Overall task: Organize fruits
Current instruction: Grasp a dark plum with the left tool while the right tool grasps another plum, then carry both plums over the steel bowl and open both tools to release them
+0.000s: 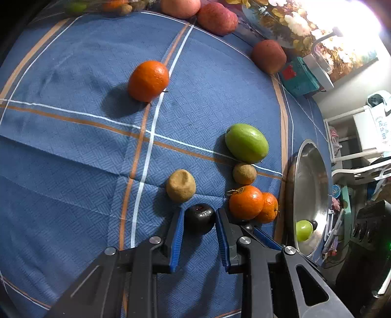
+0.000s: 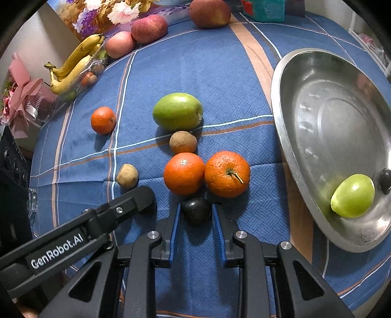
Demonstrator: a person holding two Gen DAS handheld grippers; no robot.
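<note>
A small dark plum lies on the blue cloth between the jaws of both grippers. In the left wrist view the plum (image 1: 199, 217) sits between my left gripper's (image 1: 199, 215) blue pads, which touch its sides. In the right wrist view the plum (image 2: 196, 210) sits between my right gripper's (image 2: 196, 208) pads, also touching it. Two oranges (image 2: 184, 173) (image 2: 226, 173) lie just beyond it. A steel bowl (image 2: 305, 127) at the right holds a green fruit (image 2: 353, 195) and a dark plum (image 2: 386, 180).
A large green fruit (image 2: 178, 111), two brown round fruits (image 2: 183, 141) (image 2: 127, 175) and a lone orange (image 2: 103, 119) lie on the cloth. Bananas (image 2: 73, 66), red apples (image 2: 149, 28) and a teal box (image 2: 265, 9) line the far edge. The left gripper's body (image 2: 73, 234) crosses the lower left.
</note>
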